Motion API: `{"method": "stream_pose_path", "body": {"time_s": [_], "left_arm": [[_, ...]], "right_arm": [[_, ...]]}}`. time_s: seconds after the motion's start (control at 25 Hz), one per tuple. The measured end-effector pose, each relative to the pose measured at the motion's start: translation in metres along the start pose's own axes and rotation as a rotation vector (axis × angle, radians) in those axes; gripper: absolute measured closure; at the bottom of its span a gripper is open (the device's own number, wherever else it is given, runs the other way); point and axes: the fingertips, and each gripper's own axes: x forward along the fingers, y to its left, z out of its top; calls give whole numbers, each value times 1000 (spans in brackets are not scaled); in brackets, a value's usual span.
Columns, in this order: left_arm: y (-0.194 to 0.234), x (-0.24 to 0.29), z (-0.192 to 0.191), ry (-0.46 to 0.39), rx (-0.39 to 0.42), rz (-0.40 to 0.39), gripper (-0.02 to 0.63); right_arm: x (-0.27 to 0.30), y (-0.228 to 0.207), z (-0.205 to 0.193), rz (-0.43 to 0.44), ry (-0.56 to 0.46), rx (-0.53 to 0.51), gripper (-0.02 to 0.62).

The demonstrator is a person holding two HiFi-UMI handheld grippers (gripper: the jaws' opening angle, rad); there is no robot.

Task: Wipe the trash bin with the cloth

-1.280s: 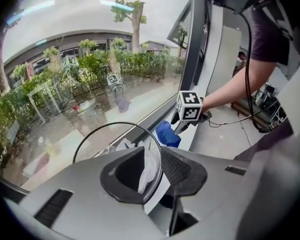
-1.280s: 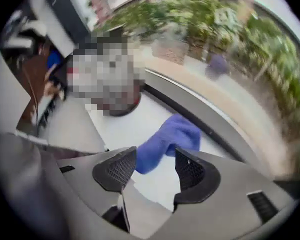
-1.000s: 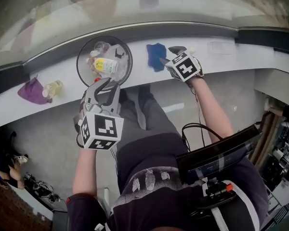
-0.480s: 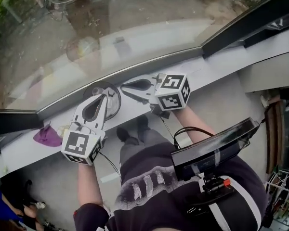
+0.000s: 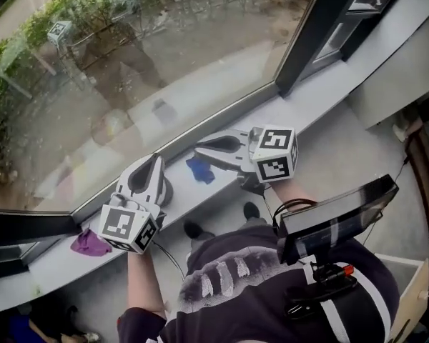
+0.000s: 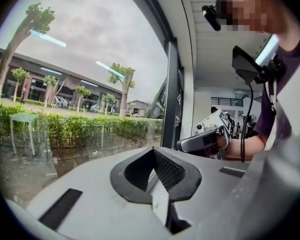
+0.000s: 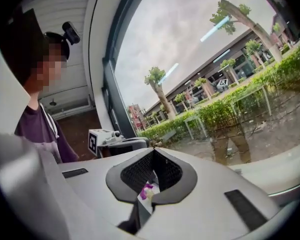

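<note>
Left gripper (image 5: 156, 161): jaws pressed together, nothing between; held above the window sill (image 5: 307, 98), pointing out at the glass, bare forearm reaching up from the torso. Right gripper (image 5: 200, 147): likewise closed and empty, turned sideways toward the left one. Blue cloth (image 5: 200, 170) on the sill, just below the right tips in head view, untouched. Trash bin (image 5: 167, 191) mostly hidden behind the left gripper, only a dark edge showing. Purple rag (image 5: 91, 243) farther left on the sill
</note>
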Motion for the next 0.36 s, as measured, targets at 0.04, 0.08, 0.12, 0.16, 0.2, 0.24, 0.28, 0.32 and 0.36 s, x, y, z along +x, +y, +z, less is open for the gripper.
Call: {"method": "stream_pose_path", "body": {"time_s": [0.04,0.08,0.12,0.16,0.2,0.24,0.28,0.32,0.36], "left_arm": [[-23,12,0,0,15,-8,607],[-49,22,-3,-2,39,-20,607],[-79,32,-7,-5,69,-34,607],[-109,41,-13,-5,99,-48,607],[-140,51,-20,0,125,-61,607],[-170,61,-28,9,146,-74,607],[-200,71,-37,23,162,-86,607],[-230,80,-45,40,175,-97,607],[-259,90,-54,57,188,-107,607]], "right_arm": [[-25,0,-6,-20,-7,-16,600],[-51,2,-16,-34,-23,-29,600],[-79,6,-28,-36,-51,-34,600],[-108,10,-40,-28,-90,-28,600],[-138,14,-51,-17,-132,-17,600],[-167,17,-62,-4,-170,-3,600],[-195,20,-71,10,-202,11,600],[-223,23,-80,25,-230,25,600],[-250,26,-89,40,-256,40,600]]}}
